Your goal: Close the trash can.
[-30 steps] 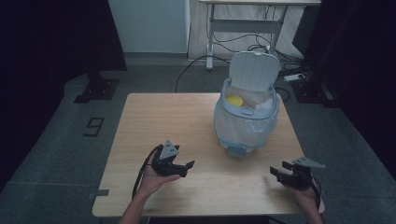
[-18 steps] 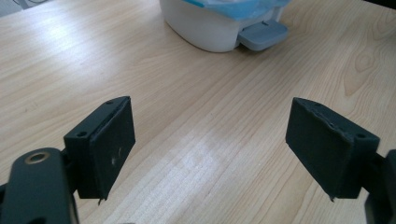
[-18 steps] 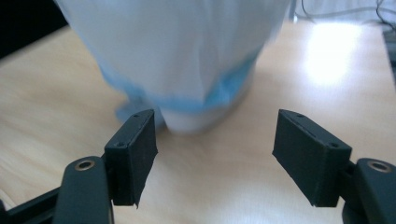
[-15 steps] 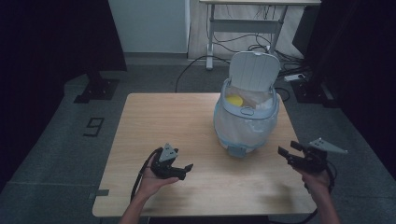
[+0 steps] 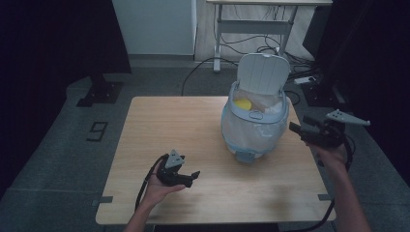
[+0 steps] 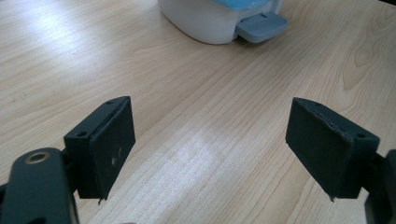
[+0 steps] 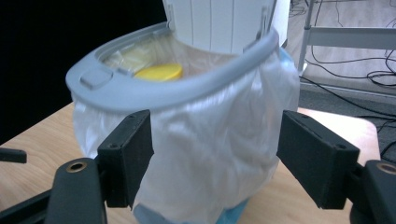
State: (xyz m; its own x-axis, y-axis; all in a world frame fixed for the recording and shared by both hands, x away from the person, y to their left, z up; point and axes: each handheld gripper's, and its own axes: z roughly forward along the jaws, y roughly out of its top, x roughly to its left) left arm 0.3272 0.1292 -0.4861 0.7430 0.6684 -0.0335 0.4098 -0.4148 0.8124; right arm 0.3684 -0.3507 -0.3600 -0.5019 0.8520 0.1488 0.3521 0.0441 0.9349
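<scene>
Right hand-held gripper (image 7: pixel 212 158) spread, just been opening, empty, bin (image 7: pixel 187 140) base cut off, left hand-held gripper (image 6: pixel 210 144) spread, empty

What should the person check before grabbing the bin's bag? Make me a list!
1. Lid up and out of the way: ok, it stands upright behind the opening.
2. Right gripper ready: ok, its jaws have just been opening and nothing is between them; it hangs level beside the bin.
3. Bag reachable: ok, the white liner is folded over the grey ring and hangs down outside.
4. Left gripper free: ok, jaws apart and empty, low over the table.
5. Bin steady: cannot tell; nothing holds it down.
6. Yellow thing inside: cannot tell whether it will tip out with the bag.
</scene>
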